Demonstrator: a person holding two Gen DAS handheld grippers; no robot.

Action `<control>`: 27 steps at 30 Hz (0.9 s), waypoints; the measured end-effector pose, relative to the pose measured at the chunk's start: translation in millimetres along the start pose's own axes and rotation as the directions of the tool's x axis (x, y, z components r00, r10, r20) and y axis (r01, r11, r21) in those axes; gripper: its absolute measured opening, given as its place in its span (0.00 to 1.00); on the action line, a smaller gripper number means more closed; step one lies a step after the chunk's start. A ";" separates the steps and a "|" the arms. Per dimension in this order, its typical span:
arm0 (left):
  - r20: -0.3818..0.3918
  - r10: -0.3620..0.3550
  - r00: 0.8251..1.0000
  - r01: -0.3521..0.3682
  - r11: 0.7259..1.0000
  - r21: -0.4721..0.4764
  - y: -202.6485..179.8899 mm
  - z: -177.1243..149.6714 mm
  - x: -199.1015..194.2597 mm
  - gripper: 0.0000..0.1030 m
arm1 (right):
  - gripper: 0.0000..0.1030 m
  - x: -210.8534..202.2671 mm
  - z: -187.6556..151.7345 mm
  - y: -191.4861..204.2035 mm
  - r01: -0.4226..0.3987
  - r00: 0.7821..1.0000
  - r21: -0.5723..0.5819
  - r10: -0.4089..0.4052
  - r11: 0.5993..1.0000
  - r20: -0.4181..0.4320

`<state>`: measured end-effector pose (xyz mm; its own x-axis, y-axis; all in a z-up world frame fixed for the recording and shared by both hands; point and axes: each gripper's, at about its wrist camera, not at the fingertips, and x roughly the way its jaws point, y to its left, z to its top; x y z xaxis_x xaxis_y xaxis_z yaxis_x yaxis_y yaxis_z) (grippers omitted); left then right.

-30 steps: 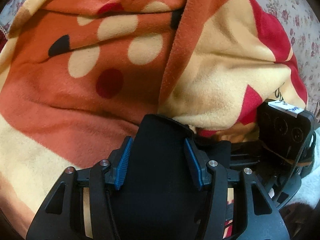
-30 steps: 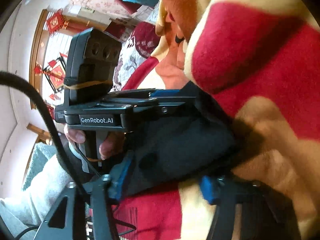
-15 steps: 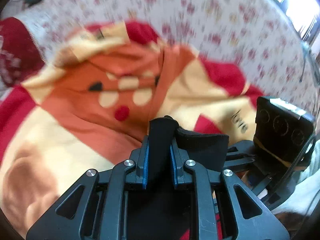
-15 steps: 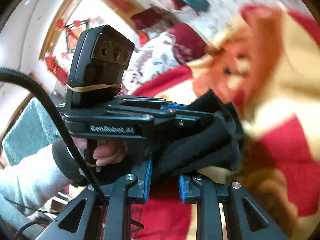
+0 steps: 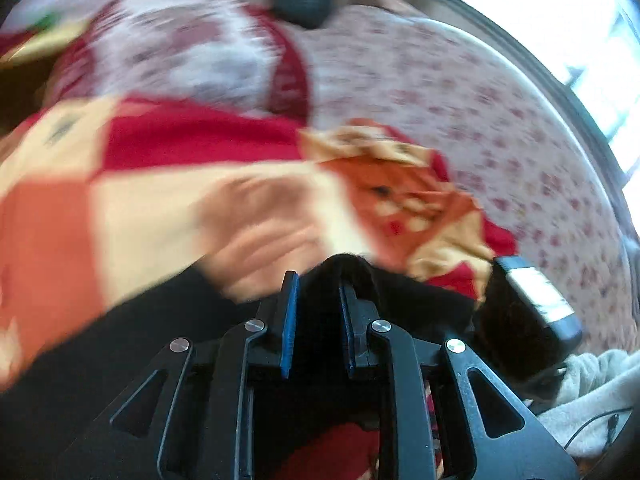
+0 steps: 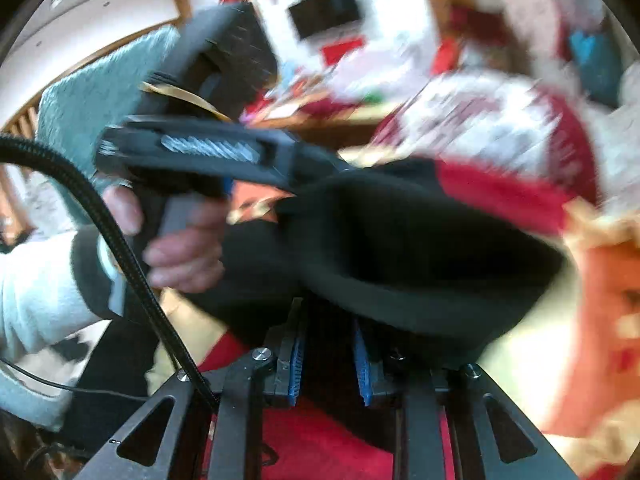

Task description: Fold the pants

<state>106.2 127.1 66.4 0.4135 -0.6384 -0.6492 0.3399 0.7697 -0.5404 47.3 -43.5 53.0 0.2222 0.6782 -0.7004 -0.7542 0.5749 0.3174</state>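
Lifting the soft black fabric pants (image 6: 400, 248) clear of the bedding appears to be the step in hand, judging from how the cloth hangs between two held tools. The left black two-finger gripper with blue pads (image 5: 316, 320) stands with its jaws narrowed onto a raised ridge of the dark cloth, which humps up between the pads and trails off to either side. The right gripper of the same make (image 6: 328, 364) likewise pinches a thick roll of the pants from below, the bulk of the garment bulging forward and above its fingertips. In the right wrist view the person's left hand (image 6: 176, 248) grips the handle of the left tool just beside the cloth, so the two grips sit close together on one bunched edge. Beneath lies a fleece blanket in red, orange and cream patches (image 5: 160, 208), spread on a floral-printed bed cover (image 5: 460, 100). Both views are blurred, so which edge of the garment is held cannot be told. The next move probably calls for drawing the two grips apart to stretch that edge flat before laying it down.
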 end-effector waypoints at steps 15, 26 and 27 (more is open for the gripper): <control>0.055 0.140 0.989 -0.136 0.988 -0.069 5.2 -53.1 -38.3 0.46 | 0.34 -59.5 -12.3 -44.8 -0.090 0.995 0.175 0.080 0.980 0.068; -0.069 0.233 0.970 -0.224 0.968 0.116 -6.1 -35.3 26.7 0.57 | 0.47 -31.0 -1.8 -61.1 -0.079 0.997 0.264 0.076 0.961 0.020; -0.077 0.224 0.972 -0.215 0.971 0.106 -4.6 -33.1 29.6 0.57 | 0.47 -28.0 -3.8 -67.2 -0.066 0.998 0.288 0.067 0.955 0.008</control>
<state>88.9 104.6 32.0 0.4126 -0.4480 -0.7931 0.3304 0.8850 -0.3280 89.4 -102.8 48.9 0.1766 0.7188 -0.6724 -0.5572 0.6362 0.5337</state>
